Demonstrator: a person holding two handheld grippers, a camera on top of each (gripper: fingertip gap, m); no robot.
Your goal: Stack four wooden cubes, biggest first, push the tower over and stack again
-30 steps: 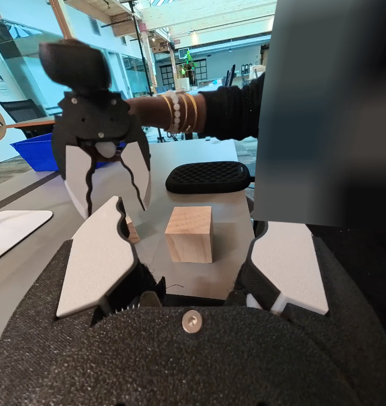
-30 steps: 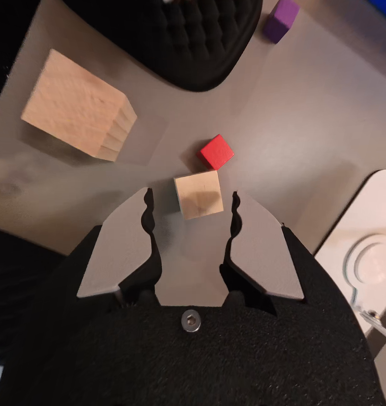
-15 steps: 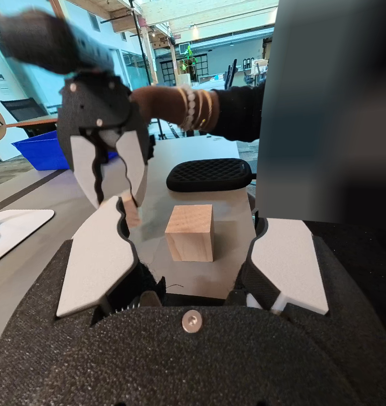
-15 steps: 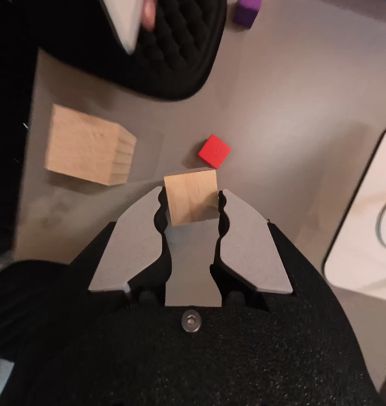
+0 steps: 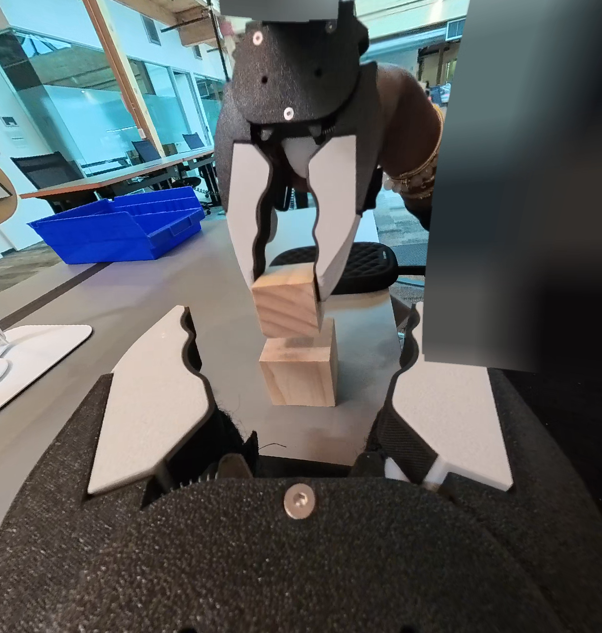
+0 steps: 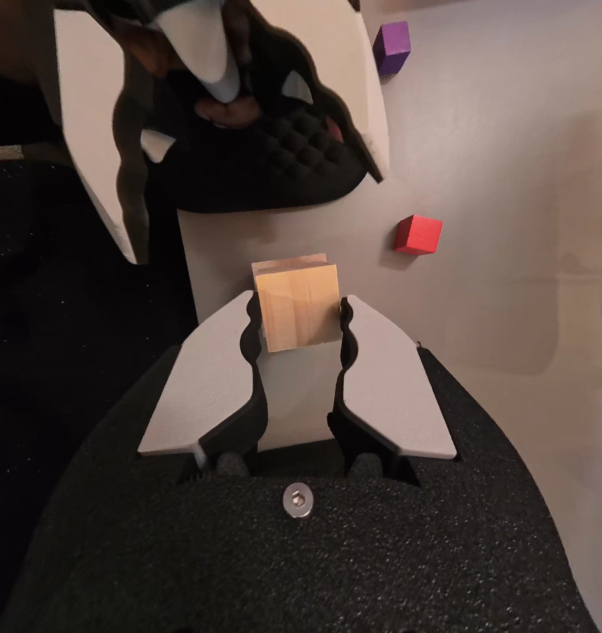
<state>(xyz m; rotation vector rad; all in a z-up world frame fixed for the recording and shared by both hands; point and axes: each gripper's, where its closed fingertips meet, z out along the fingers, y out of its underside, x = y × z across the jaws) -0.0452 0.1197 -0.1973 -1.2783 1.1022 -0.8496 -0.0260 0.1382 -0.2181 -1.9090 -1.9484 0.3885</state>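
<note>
Right tongs (image 5: 286, 291) clamp a small wooden cube (image 5: 287, 303) just above the larger wooden block (image 5: 299, 375) on the desk (image 5: 176, 294); whether they touch is hard to tell. Left tongs (image 5: 298, 339) gape wide and empty, block between them untouched. Red cube (image 6: 419, 235) sits at 2 o'clock in the right wrist view; this looks like stacking, so square up, then let go.

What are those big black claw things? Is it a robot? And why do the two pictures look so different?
No robot: a person holds two claw tools, each with a camera looking along its fingers. One picture looks across the table from the left claw, which is wide open. The other looks down from the right claw, which pinches a small wooden block just above a bigger wooden block. Also on the table: a red cube, a purple cube, a black pad and a blue bin.
</note>
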